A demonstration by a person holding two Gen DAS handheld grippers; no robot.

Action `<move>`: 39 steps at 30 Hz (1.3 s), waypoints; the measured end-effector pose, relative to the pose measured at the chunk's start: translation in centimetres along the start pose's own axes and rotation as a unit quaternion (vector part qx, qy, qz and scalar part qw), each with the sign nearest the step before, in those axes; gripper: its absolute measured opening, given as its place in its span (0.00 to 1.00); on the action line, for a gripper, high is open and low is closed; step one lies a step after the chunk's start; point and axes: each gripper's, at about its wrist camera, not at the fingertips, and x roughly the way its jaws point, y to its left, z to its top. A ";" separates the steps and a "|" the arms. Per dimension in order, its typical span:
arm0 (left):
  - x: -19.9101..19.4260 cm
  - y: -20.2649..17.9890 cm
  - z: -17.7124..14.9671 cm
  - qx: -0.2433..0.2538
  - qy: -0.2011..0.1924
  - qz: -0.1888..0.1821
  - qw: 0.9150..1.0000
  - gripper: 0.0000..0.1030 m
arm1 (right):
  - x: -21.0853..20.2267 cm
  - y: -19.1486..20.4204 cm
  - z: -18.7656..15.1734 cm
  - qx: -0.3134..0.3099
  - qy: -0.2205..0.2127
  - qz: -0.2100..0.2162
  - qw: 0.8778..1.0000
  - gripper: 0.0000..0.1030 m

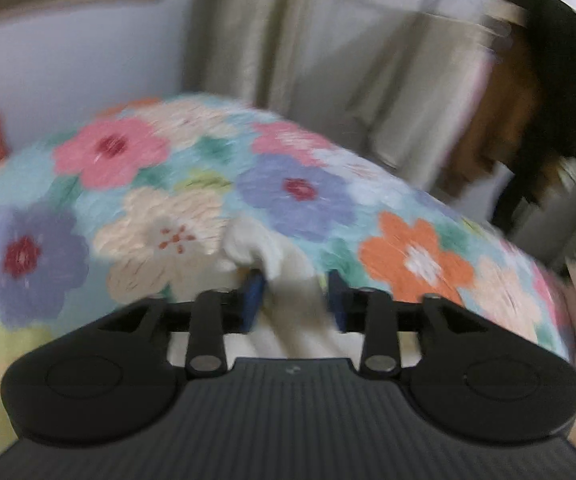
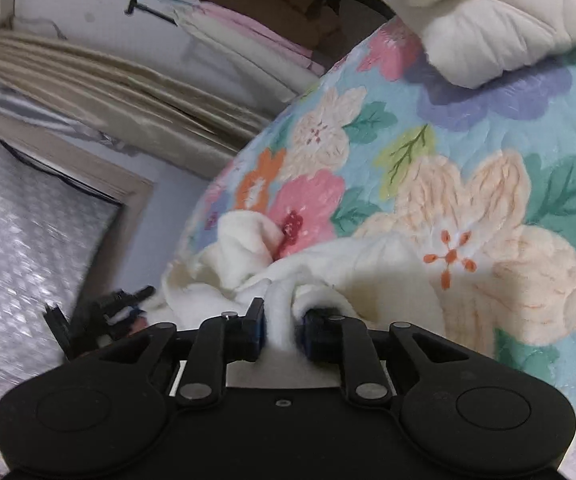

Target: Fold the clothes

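A cream-white garment lies bunched on a floral bedspread. My right gripper is shut on a fold of the garment, the cloth pinched between its blue pads. In the left wrist view the same white garment runs between the blue pads of my left gripper, whose jaws stand a little apart around the cloth; the view is blurred. The left gripper shows in the right wrist view at the left, next to the garment's edge.
A folded pile of cream cloth sits at the far end of the bedspread. Beige curtains and a window with bubble wrap stand beyond the bed. The bedspread fills the left wrist view, with curtains behind.
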 end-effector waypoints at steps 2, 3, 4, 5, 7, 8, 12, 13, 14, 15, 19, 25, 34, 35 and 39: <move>-1.8 -0.8 -0.8 0.012 0.016 -0.032 0.999 0.42 | -0.4 -0.1 0.1 0.003 -0.007 0.005 1.000 0.27; -2.7 -1.4 -1.2 0.011 0.022 -0.047 0.999 0.44 | -0.5 0.2 0.1 -0.002 -0.008 0.004 1.000 0.29; -3.5 -2.0 -1.7 0.013 0.028 -0.062 0.998 0.48 | -0.5 0.6 0.1 -0.011 -0.008 0.002 1.000 0.31; -4.1 -2.8 -2.3 0.018 0.035 -0.076 0.996 0.49 | -0.6 1.0 0.1 -0.023 -0.009 -0.003 1.000 0.33; -5.2 -4.3 -3.6 0.028 0.052 -0.105 0.993 0.53 | -1.1 1.8 0.0 -0.038 -0.019 -0.010 0.999 0.37; -5.4 -5.2 -4.4 0.035 0.070 -0.118 0.990 0.54 | -1.4 1.9 0.0 -0.036 -0.026 -0.010 0.999 0.40; -4.5 -9.0 -7.8 0.061 0.150 -0.128 0.978 0.54 | -2.6 1.8 -0.1 -0.039 -0.046 -0.023 0.998 0.43; -4.2 -9.9 -8.6 0.071 0.162 -0.124 0.976 0.54 | -2.9 1.8 -0.1 -0.047 -0.048 -0.032 0.997 0.43; -3.9 -10.9 -9.4 0.083 0.170 -0.126 0.974 0.54 | -3.1 1.9 -0.1 -0.055 -0.048 -0.041 0.996 0.43; -3.7 -11.8 -10.1 0.096 0.177 -0.135 0.970 0.54 | -3.4 2.0 -0.1 -0.063 -0.047 -0.050 0.996 0.43; -3.0 -15.5 -11.7 0.148 0.174 -0.147 0.962 0.54 | -5.1 2.8 -0.5 -0.102 -0.032 -0.071 0.992 0.43; -1.1 -18.6 -10.6 0.154 0.147 -0.147 0.966 0.53 | -7.4 7.4 -1.7 -0.224 0.022 -0.043 0.973 0.53; 1.4 -21.2 -6.1 0.095 0.082 -0.148 0.981 0.55 | -0.9 9.0 -5.1 -0.382 0.038 -0.117 0.916 0.56; 1.3 -21.1 -5.8 0.087 0.075 -0.151 0.982 0.55 | -0.2 8.5 -4.9 -0.381 0.018 -0.135 0.914 0.56; 0.2 -19.6 -5.7 0.059 0.062 -0.153 0.985 0.64 | 1.2 5.5 -3.1 -0.314 -0.009 -0.195 0.929 0.55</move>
